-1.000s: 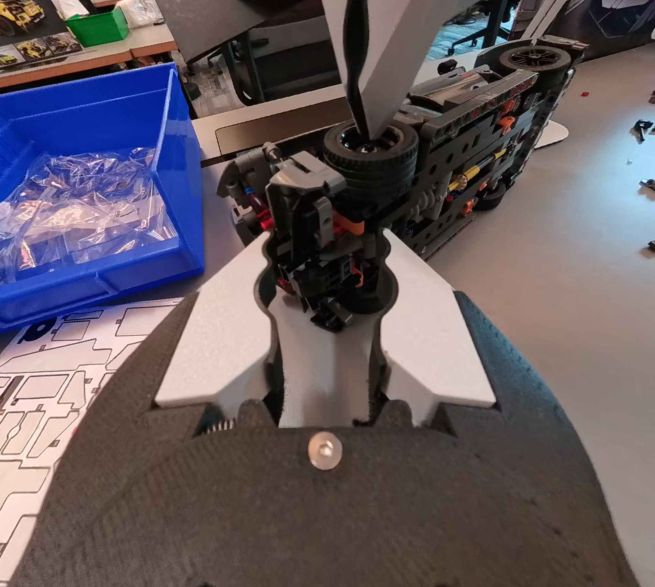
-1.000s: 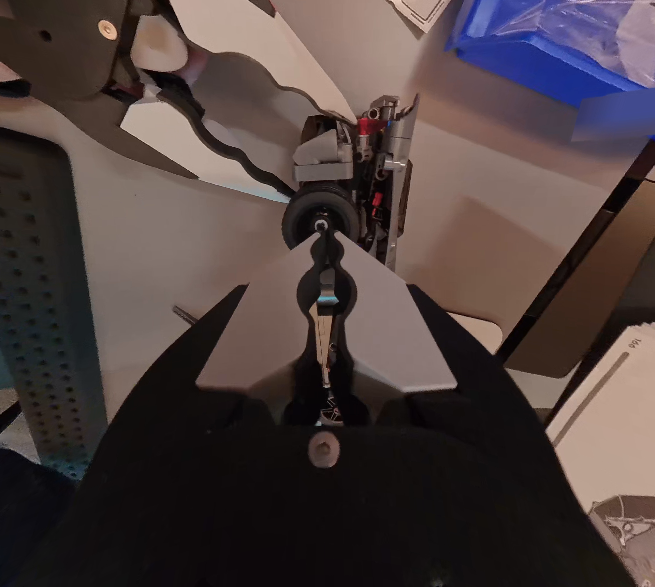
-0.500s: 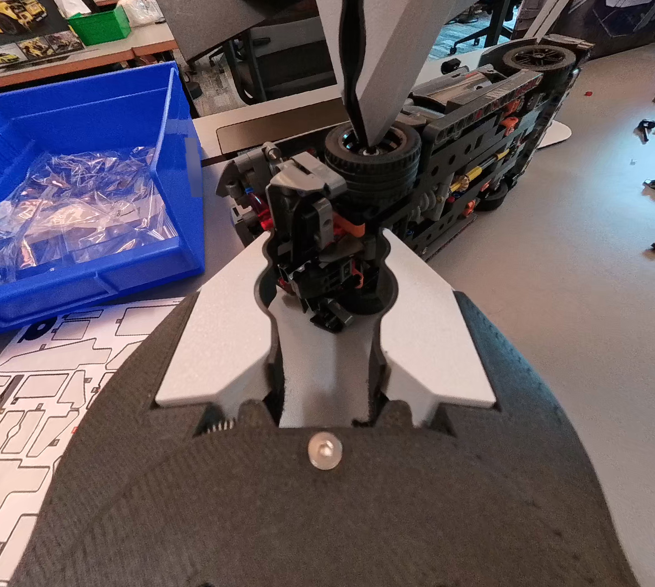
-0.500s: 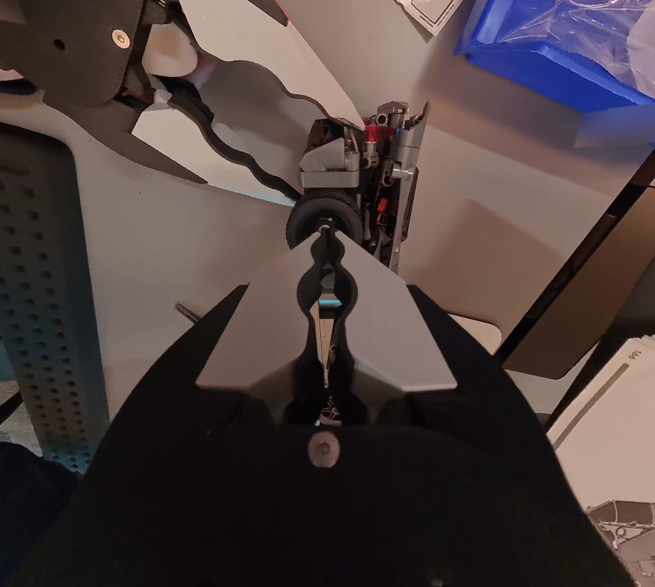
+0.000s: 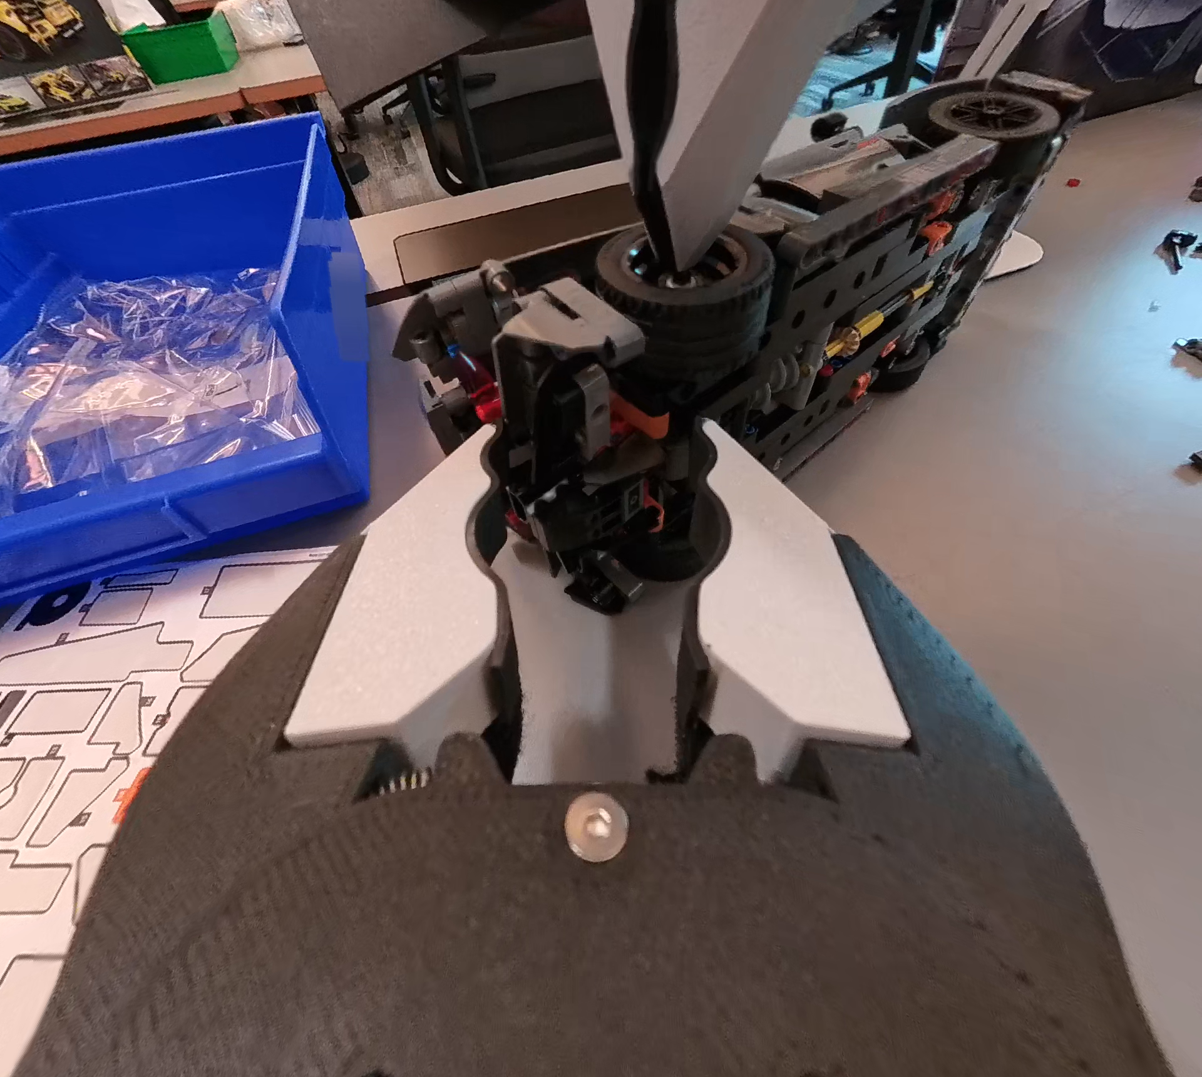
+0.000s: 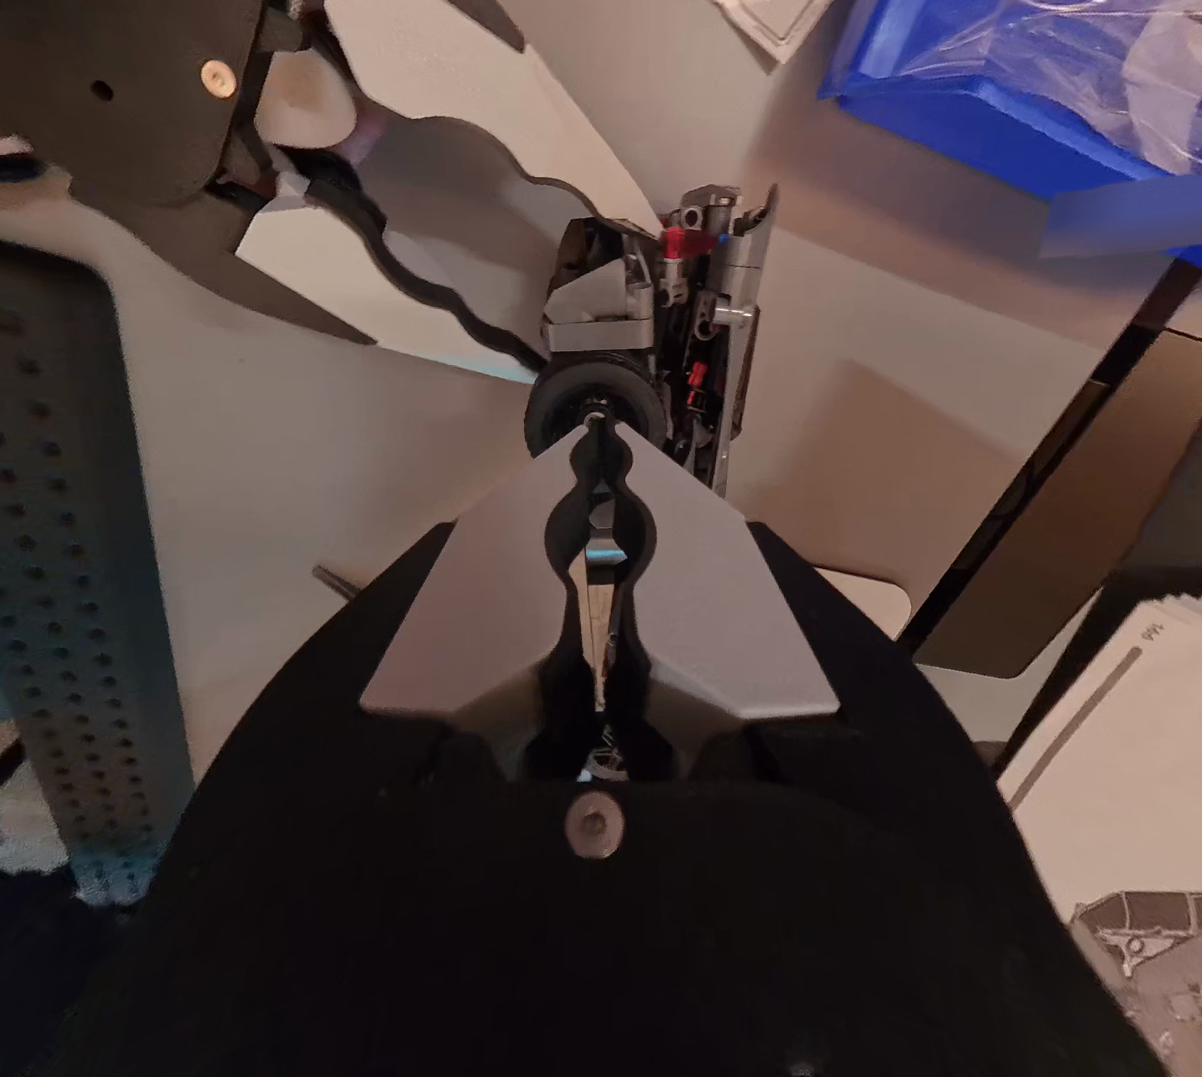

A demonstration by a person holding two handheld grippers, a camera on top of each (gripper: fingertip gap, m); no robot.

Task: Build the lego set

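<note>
- The dark grey and black brick-built model car (image 5: 845, 291) lies on its side on the grey tabletop (image 5: 975, 590). In the left wrist view its long axis runs from the centre toward 2 o'clock, and the underside with orange and yellow parts faces 4 o'clock.
- The left hand-held gripper (image 5: 595, 499) is clamped on the near end of the car; its two grey fingers (image 5: 416, 590) press it from both sides.
- The right hand-held gripper (image 6: 601, 434) comes down from 12 o'clock in the left wrist view. Its fingers are together, and the tips sit in the hub of the black rubber wheel (image 5: 683, 291) that faces up.
- If a small part is between those tips, I cannot tell.
- The blue plastic bin (image 5: 195, 278) with clear bags stands at 9 o'clock, near the car.
- The white printed sheet (image 5: 97, 688) lies at 8 o'clock, just beside the bin.
</note>
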